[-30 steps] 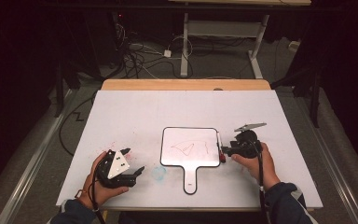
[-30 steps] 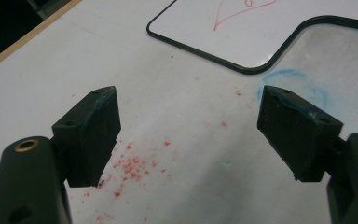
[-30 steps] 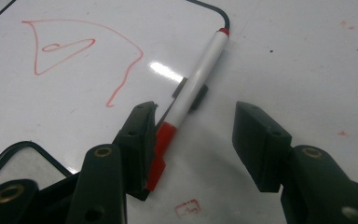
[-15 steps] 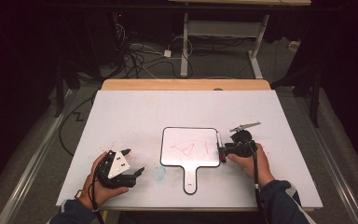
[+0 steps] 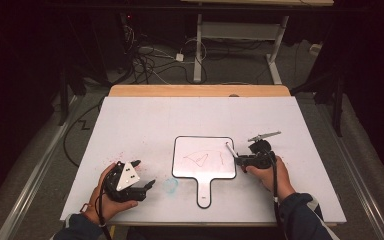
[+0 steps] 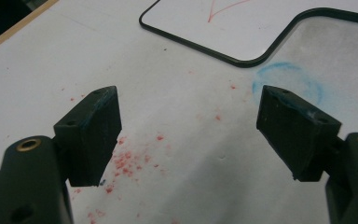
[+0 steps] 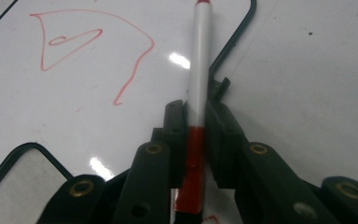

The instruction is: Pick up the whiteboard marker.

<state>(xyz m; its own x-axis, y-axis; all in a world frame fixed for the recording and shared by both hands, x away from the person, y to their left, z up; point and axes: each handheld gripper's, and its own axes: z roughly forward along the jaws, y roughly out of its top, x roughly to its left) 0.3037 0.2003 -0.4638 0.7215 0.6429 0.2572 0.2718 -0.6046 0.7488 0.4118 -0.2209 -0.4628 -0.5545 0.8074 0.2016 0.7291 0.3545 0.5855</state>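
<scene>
**Marker gripped at the edge of the whiteboard**

The small whiteboard (image 5: 203, 157) with a handle lies on the white table (image 5: 145, 120), and all places here are given from it. The right gripper (image 7: 196, 116) is at the right edge of the board. Its jaws have just been closing, and now they press on the marker (image 7: 199, 65) from both sides, near its red end. The white body of the marker reaches over the board, beside the red drawing (image 7: 91, 46). In the high view the marker (image 5: 231, 150) lies across the right border of the board.

The left gripper (image 6: 189, 130) rests to the left of the board, near its lower corner, with the jaws wide apart and nothing between them. A faint blue ring (image 6: 289, 81) and red specks (image 6: 130, 161) stain the table there.

I judge the step to be the taking of the marker, and the grip looks complete. The next move probably calls for lifting it without letting it turn between the pads, then bringing the tip to the board.
</scene>
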